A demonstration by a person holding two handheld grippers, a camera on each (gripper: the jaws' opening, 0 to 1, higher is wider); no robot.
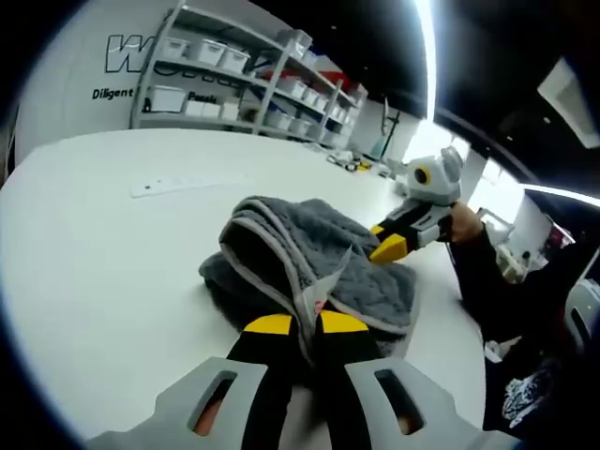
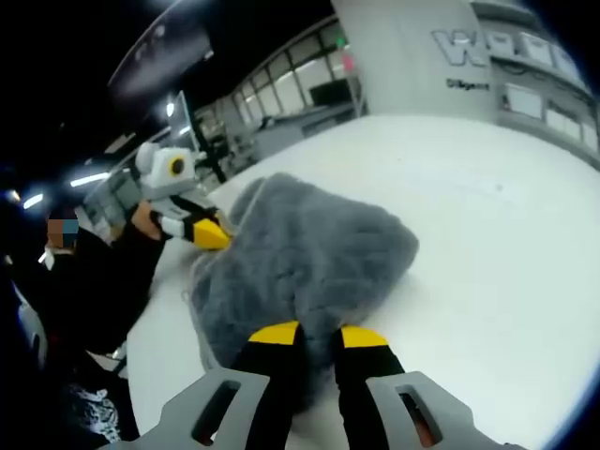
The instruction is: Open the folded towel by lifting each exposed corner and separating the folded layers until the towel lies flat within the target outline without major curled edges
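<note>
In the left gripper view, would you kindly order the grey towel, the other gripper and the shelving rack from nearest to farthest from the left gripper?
1. Grey towel: pinched in the left gripper.
2. Right gripper: across the towel, right side.
3. Shelving rack: by the far wall.

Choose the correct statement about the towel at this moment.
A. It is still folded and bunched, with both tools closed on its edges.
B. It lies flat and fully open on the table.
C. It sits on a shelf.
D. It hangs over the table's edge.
A: the grey towel is heaped in folds on the white table, with the left tool and the right tool each pinching an edge.
</note>
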